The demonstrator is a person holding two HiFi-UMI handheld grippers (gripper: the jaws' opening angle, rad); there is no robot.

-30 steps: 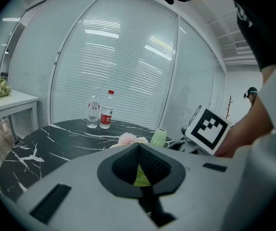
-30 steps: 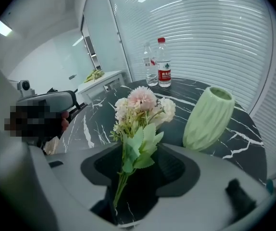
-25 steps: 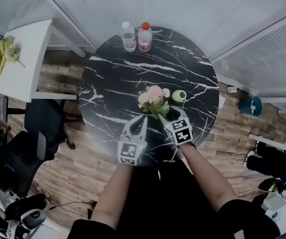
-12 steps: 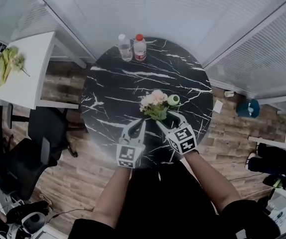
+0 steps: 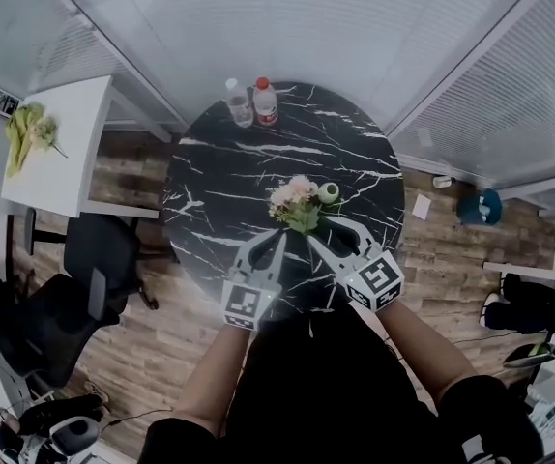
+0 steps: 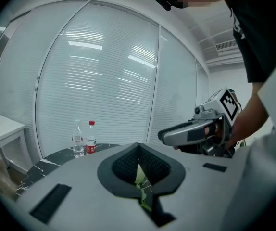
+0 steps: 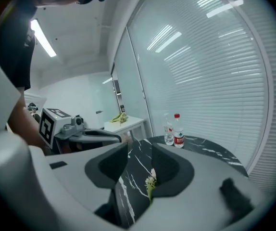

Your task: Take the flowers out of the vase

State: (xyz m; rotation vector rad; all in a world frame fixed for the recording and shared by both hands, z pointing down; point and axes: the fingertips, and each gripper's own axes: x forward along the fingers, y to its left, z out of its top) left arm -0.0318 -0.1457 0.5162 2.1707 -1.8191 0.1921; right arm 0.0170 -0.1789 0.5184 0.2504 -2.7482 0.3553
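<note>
Both hands rose with the flowers (image 5: 295, 201): left gripper (image 5: 277, 238) clamped on a green stem (image 6: 139, 177), right gripper (image 5: 326, 228) half apart, jaws just narrowing around a sprig (image 7: 150, 184), not pinching it.

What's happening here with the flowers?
A person works over a round black marble table with a handheld claw in each hand. The left claw is shut on a green stem of the pink and cream flower bunch, which looks clear of the small green vase beside it. The right claw has just been closing, but its jaws are apart, a sprig showing in the gap, not pinched.
</note>
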